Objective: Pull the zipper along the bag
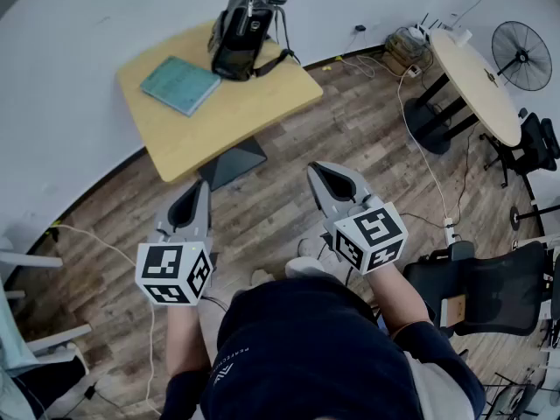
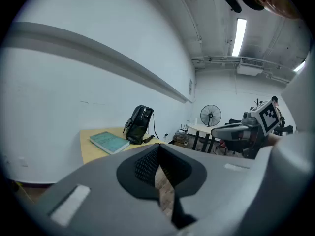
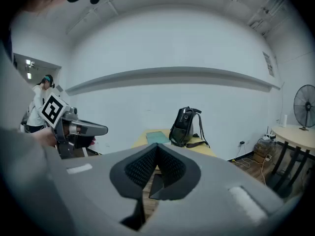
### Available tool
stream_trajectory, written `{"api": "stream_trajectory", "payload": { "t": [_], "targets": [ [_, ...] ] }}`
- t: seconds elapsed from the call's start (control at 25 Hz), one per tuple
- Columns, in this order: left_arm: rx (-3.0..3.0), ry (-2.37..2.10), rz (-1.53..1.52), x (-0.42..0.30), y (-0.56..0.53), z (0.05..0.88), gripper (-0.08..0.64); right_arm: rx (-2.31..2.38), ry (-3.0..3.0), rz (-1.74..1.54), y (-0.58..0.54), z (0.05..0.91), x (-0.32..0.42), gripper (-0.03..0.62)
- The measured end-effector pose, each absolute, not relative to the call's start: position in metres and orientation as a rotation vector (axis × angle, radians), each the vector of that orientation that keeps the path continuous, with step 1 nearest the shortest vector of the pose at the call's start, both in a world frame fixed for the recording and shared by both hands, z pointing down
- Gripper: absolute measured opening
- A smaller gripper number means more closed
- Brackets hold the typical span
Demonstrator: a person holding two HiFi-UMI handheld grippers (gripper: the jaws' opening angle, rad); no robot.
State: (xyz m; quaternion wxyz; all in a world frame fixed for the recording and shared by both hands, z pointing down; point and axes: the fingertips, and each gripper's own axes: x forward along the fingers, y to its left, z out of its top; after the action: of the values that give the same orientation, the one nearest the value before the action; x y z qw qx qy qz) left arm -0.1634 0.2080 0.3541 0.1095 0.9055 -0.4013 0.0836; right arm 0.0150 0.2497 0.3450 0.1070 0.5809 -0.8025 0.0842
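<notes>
A black backpack (image 1: 245,30) stands upright at the far edge of a small yellow table (image 1: 254,103); it also shows in the left gripper view (image 2: 139,125) and the right gripper view (image 3: 185,127). Both grippers hang in the air well short of the table, over the wooden floor. My left gripper (image 1: 192,194) is shut with nothing between its jaws. My right gripper (image 1: 328,175) is shut and empty too. The bag's zipper is too small to make out.
A teal book (image 1: 181,85) lies on the table left of the bag. A round white table (image 1: 477,73), a standing fan (image 1: 521,55) and cables on the floor are at the right. A black office chair (image 1: 490,291) stands close by my right side.
</notes>
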Motion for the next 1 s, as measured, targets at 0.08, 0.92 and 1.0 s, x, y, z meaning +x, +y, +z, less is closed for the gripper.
{"api": "stream_trajectory", "payload": {
  "t": [0.08, 0.92, 1.0],
  "targets": [
    [2.667, -1.182, 0.25, -0.167, 0.21, 0.353, 0.017, 1.712, -2.361, 0.242, 0.251, 0.344, 0.011, 0.0],
    [2.656, -1.25, 0.323, -0.145, 0.185, 0.366, 0.018, 1.612, -2.507, 0.243, 0.215, 0.342, 0.03, 0.005],
    [2.65, -1.264, 0.339, -0.136, 0.172, 0.368, 0.018, 1.573, -2.522, 0.24, 0.201, 0.343, 0.037, 0.005]
  ]
}}
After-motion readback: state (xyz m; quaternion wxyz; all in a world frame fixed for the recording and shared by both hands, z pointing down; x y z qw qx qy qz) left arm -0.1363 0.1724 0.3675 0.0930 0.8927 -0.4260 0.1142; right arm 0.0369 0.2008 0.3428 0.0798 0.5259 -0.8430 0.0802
